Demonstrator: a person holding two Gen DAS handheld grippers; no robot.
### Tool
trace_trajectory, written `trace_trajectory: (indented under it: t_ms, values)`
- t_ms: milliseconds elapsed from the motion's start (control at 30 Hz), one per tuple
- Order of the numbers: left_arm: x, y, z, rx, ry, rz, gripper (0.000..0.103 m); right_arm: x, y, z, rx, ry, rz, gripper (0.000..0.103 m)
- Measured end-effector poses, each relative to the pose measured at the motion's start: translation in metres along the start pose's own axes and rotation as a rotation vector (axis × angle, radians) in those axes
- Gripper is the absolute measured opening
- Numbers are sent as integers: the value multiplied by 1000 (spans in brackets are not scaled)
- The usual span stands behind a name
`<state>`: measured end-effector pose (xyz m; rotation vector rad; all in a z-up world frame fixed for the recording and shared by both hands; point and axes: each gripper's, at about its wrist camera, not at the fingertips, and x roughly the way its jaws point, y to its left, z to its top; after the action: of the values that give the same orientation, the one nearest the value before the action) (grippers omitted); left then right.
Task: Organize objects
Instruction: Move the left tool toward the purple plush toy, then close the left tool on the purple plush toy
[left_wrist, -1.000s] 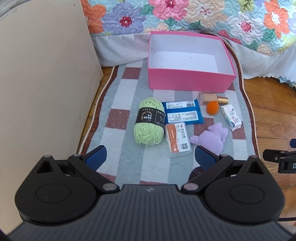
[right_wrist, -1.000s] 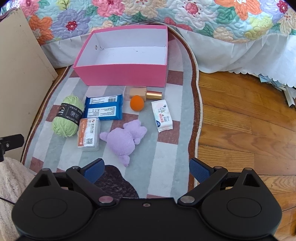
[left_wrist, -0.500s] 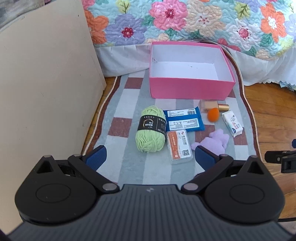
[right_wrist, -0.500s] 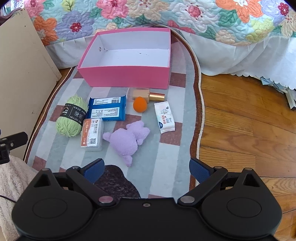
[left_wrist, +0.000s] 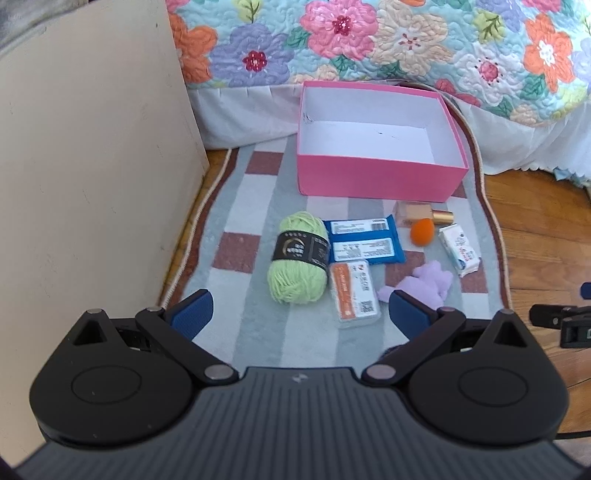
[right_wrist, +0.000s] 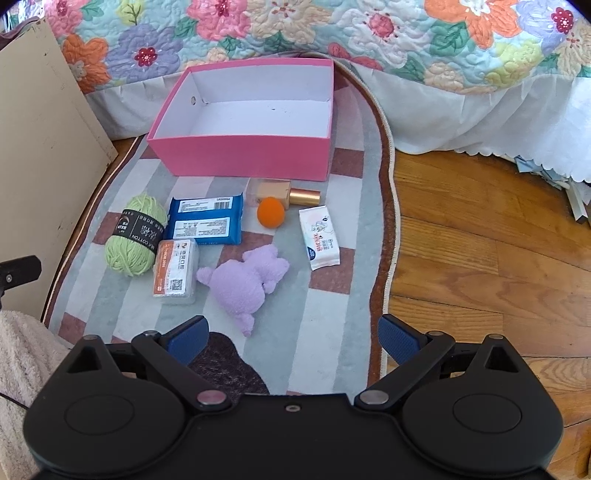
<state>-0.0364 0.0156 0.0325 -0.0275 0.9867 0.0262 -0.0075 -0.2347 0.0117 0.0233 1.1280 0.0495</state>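
Both my fingers spread wide, L (left_wrist: 299, 310) & R (right_wrist: 291, 334), nothing held. Green yarn (right_wrist: 135, 236) band reads "COTTON"; other pkg labels too blurry to read.

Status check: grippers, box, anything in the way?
Left gripper open, holding nothing. Right gripper open, holding nothing. Pink box has nothing inside; yarn, blue pack, plush toy on rug. Nothing in the way.

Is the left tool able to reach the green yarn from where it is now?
Probably yes. The left tool is open, holds nothing, and the yarn lies on the rug just ahead of it, with nothing between; only the small packet lies close beside it.
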Motion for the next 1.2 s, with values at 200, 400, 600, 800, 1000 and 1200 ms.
trace_trajectory:
  t_ms: [200, 400, 600, 800, 1000, 1200]
  values:
    - [4, 6, -4, -47, 37, -56, 102, -2, 0, -2, -6, -3, -2, 100]
    - [-6, 1, 1, -24, 26, -62, 102, -8, 5, 2, -73, -4, -20, 100]
    - [-18, -7, 20, 28, 14, -100, 102, -24, -1, 17, -114, -30, -6, 100]
    - [-11, -21, 34, 67, 24, -144, 102, -33, 0, 25, -216, -118, 4, 100]
    - [19, -39, 43, 45, 54, -205, 102, -11, 2, 24, -327, -258, 4, 100]
    - [72, -57, 36, -13, 133, -290, 100, 28, 15, 14, -436, -279, 187, 99]
